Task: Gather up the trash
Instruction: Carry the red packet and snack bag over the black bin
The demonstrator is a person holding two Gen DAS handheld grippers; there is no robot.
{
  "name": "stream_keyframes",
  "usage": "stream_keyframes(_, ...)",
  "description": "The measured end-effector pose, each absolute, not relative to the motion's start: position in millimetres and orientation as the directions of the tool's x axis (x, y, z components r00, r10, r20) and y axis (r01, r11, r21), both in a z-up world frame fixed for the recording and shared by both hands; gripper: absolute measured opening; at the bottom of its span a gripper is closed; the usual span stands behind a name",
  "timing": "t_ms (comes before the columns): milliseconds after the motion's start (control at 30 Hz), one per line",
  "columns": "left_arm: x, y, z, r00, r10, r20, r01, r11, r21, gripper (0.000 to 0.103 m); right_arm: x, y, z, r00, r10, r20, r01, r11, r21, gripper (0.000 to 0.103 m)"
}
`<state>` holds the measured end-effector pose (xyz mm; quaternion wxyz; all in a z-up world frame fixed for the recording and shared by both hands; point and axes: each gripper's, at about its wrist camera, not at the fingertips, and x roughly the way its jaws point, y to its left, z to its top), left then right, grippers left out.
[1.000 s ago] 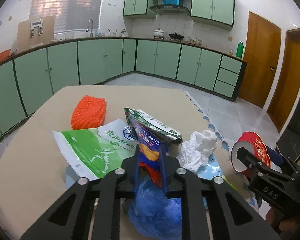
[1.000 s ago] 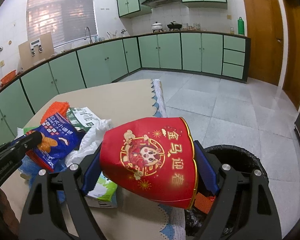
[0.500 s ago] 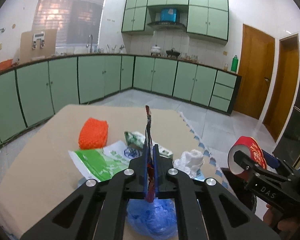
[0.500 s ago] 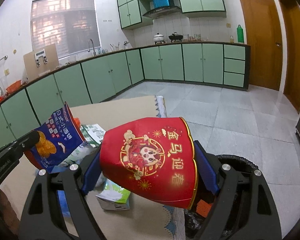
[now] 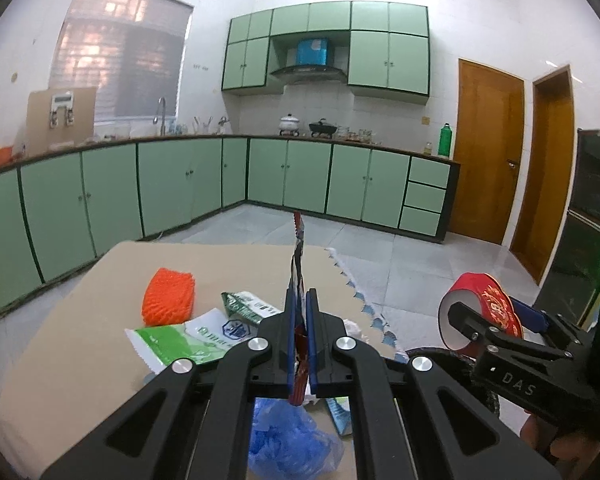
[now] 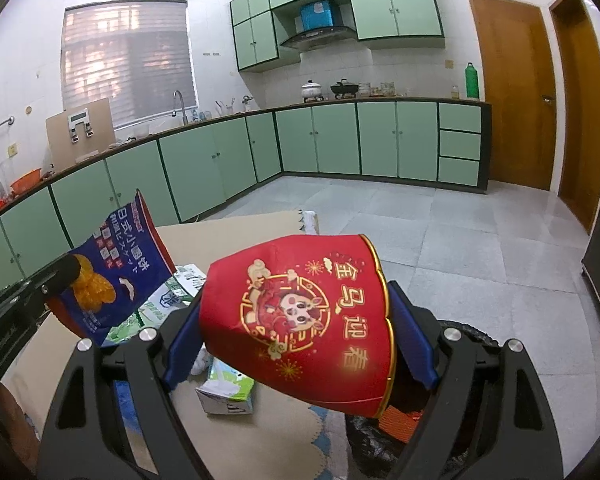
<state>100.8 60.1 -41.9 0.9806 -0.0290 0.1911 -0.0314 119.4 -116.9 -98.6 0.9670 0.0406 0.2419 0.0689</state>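
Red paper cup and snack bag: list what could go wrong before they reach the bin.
1. The right gripper squeezes the red paper cup across its sides; the cup looks dented and could slip out short of the bin.
2. The left gripper pinches the snack bag only near its bottom edge, so the bag may slide free.
3. The hanging bag could snag the blue plastic below.

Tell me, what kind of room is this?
It looks like a home kitchen. Green cabinets run along the walls, a sink faucet stands under the window, and pots sit on the stove below a range hood.
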Motion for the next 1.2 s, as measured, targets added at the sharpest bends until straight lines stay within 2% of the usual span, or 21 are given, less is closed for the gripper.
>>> stream_keyframes(167,100,51,-58,0.921,-0.055,-0.387,0.046,0.998,-0.033,0.005,119,-123,-105,0.863,0.132,-0.488,-0.094,0.990,0.102,0.081)
stream_keyframes(500,102,59,-75,0.903,-0.084,-0.421,0.053,0.995,-0.086,0.005,124,-116,-116,0.845,0.092,-0.528,-0.071,0.996,0.060,0.081)
stream_keyframes(933,137,126,-65,0.877,-0.097,-0.471,-0.009,0.976,-0.218,0.005,140,-93,-116,0.853,0.087,-0.515,-0.073,0.996,0.047,0.081)
stream_keyframes(1200,129,121,-45,0.877,-0.122,-0.464,0.018,0.975,-0.222,0.005,136,-104,-106,0.856,0.107,-0.506,-0.076,0.994,0.081,0.081)
